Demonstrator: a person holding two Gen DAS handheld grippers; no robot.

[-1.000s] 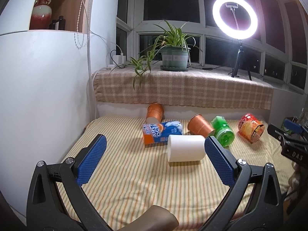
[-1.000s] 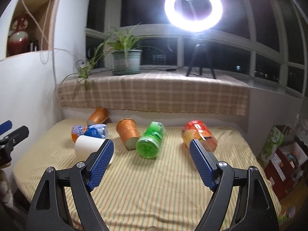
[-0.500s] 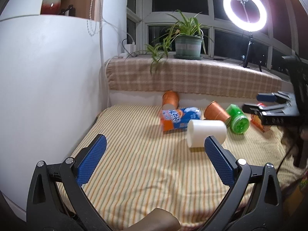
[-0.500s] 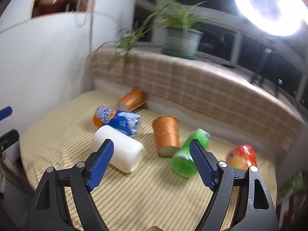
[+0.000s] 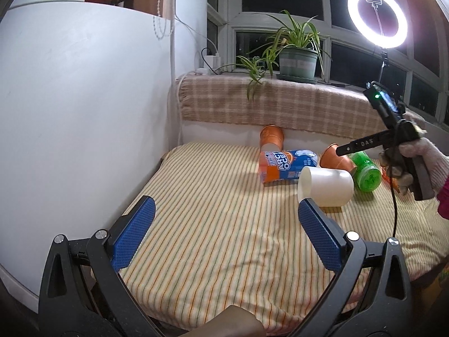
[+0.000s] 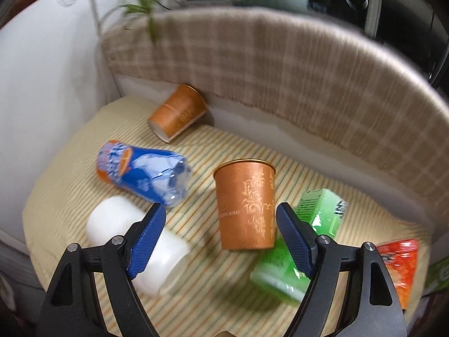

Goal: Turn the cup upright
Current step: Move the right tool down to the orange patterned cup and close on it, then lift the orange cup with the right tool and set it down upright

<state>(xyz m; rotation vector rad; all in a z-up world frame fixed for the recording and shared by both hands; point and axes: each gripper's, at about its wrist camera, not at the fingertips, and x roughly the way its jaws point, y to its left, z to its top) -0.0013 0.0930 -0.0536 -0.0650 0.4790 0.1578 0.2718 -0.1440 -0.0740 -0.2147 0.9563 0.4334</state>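
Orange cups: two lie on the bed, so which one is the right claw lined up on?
The nearer orange cup, lying between the open right claw's fingers beside the green bottle. The other orange cup lies against the back ledge.

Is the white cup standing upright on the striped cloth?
No, the white cup lies on its side on the striped cloth.

The blue-and-orange bottle (image 5: 286, 164) lying on the striped cloth carries a label with large white letters "ARC" over "OCE". The black arm of the right gripper (image 5: 362, 143) bears white letters "DAS". Print on the green container (image 6: 322, 207) is too blurred to read.
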